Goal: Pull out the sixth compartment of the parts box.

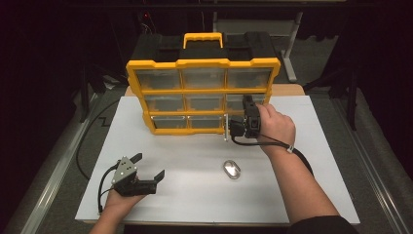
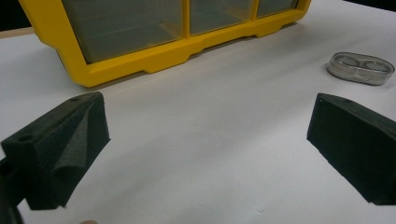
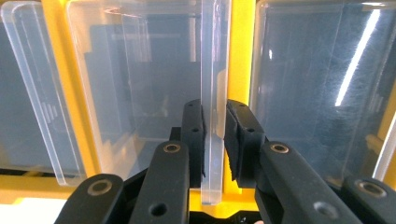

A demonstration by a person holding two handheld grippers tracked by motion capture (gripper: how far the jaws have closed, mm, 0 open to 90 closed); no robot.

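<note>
A yellow organizer (image 1: pixel 204 63) with several clear drawers stands upright at the back of the white tabletop (image 1: pixel 195 200). My right gripper (image 1: pixel 237 126) is at its bottom right corner. In the right gripper view the right gripper (image 3: pixel 215 116) is shut on the thin front edge of a clear drawer (image 3: pixel 215 70), with the yellow frame (image 3: pixel 240 56) just behind. My left gripper (image 1: pixel 150 165) rests at the front left of the table, open and holding nothing. In the left gripper view the left gripper (image 2: pixel 208 100) faces the organizer's base (image 2: pixel 140 60).
A small clear oval case (image 1: pixel 232 169) lies on the table between the two hands, also seen as the oval case (image 2: pixel 360 68) to the right of the left gripper. A black cable (image 1: pixel 272 144) trails from the right gripper. Dark floor surrounds the table.
</note>
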